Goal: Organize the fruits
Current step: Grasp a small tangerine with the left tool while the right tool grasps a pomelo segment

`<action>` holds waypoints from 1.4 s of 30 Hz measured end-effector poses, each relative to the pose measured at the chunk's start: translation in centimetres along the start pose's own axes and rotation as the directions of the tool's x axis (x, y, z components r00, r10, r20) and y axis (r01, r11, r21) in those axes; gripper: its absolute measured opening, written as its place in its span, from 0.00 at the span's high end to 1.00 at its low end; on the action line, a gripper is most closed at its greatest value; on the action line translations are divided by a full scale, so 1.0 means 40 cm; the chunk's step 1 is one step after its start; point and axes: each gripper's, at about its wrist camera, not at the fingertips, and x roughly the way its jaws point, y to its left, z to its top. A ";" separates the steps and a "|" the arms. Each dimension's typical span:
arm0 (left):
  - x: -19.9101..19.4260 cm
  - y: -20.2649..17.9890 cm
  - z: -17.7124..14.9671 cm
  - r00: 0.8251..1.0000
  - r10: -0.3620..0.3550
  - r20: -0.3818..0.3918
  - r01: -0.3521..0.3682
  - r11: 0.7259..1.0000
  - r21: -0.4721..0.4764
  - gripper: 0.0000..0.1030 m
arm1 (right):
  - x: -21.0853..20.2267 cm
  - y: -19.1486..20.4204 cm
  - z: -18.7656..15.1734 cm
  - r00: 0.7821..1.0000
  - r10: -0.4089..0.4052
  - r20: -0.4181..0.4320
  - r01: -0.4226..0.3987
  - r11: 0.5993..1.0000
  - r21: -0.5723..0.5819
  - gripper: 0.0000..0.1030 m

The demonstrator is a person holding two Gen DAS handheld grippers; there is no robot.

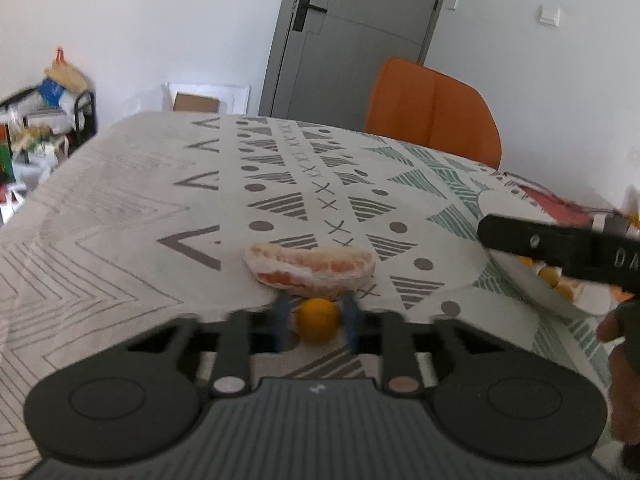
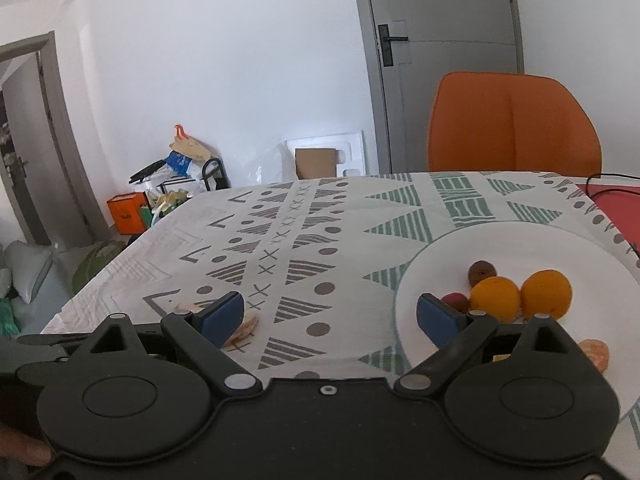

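Note:
My left gripper (image 1: 316, 322) is shut on a small round orange fruit (image 1: 317, 319), low over the patterned tablecloth. Just beyond it lies a peeled pomelo segment (image 1: 310, 268). My right gripper (image 2: 330, 316) is open and empty, hovering over the cloth left of a white plate (image 2: 560, 248). The plate holds two oranges (image 2: 495, 298) (image 2: 546, 294), a brown fruit (image 2: 482, 272), a red fruit (image 2: 456, 300) and a peeled segment (image 2: 596, 354) at its near edge. Another peeled segment (image 2: 244, 330) lies on the cloth under my right gripper's left finger. The right gripper's body (image 1: 560, 246) shows at the right of the left wrist view.
An orange chair (image 2: 514, 124) stands behind the table's far edge, in front of a grey door (image 2: 448, 40). A cluttered rack (image 1: 44, 112) and boxes sit on the floor to the left. A red mat (image 2: 620, 204) with a cable lies at the table's right.

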 end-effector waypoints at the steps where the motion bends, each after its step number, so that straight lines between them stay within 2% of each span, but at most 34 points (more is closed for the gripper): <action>1: -0.003 0.011 0.002 1.000 -0.004 0.003 0.004 1.000 -0.022 0.79 | 0.003 0.006 0.000 1.000 0.002 -0.003 -0.002 1.000 -0.005 0.09; 11: -0.028 0.086 0.026 0.998 0.043 0.048 -0.039 0.996 -0.074 0.79 | 0.044 0.072 -0.002 0.998 0.042 -0.037 -0.044 0.998 -0.050 0.09; 23: -0.073 0.177 0.041 0.990 0.107 0.093 -0.093 0.985 -0.144 0.78 | 0.119 0.167 -0.010 0.988 0.102 -0.119 -0.115 0.987 -0.113 0.09; 35: -0.101 0.257 0.038 0.982 0.153 0.113 -0.128 0.970 -0.207 0.78 | 0.197 0.218 -0.021 0.976 0.090 -0.196 -0.120 0.982 -0.145 0.06; 39: -0.097 0.269 0.036 0.983 0.153 0.104 -0.127 0.967 -0.220 0.78 | 0.215 0.240 -0.029 0.980 0.075 -0.185 -0.111 0.975 -0.192 0.04; 40: -0.095 0.270 0.035 0.983 0.153 0.102 -0.127 0.967 -0.221 0.78 | 0.218 0.245 -0.028 0.980 0.074 -0.183 -0.111 0.974 -0.199 0.04; 42: -0.095 0.269 0.037 0.983 0.152 0.102 -0.127 0.968 -0.217 0.78 | 0.218 0.252 -0.029 0.984 0.059 -0.168 -0.096 0.970 -0.225 0.13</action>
